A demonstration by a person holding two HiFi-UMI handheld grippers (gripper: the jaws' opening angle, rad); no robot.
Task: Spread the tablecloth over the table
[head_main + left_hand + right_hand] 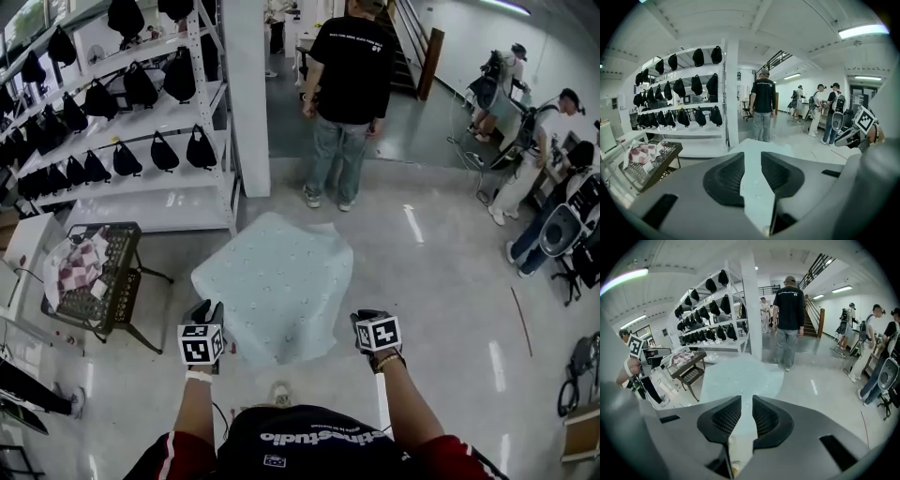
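Nearest, at the bottom of the head view, dark shirt [309, 441] and two bare forearms [195, 412] reaching forward. Left gripper [208, 317] clenched on the near left corner of the cloth [277, 277], fabric pinched between its ribbed pads [724, 180]. Right gripper [364, 323] clenched likewise on the near right corner, fabric running up through the narrow gap between its jaws.

Cloth pale blue-green with faint small dots, stretched out from both grippers toward the far side. Near edge sagging to a blunt point midway between the two grips. Far corners rounded and drooping. Lying broad and nearly flat in the middle of the floor [441, 281]; whatever stands under it hidden.

Left of the cloth, apart from it, dark mesh cart [117, 291] with a pink checked rag [80, 262] on top. Far left, white rack [211, 103] hung with rows of black bags [164, 155].

Just past the cloth's far edge, person [345, 103] in black tee and jeans, back turned, standing on the glossy grey floor. Far right, several more people [539, 178] bent over gear by the wall.
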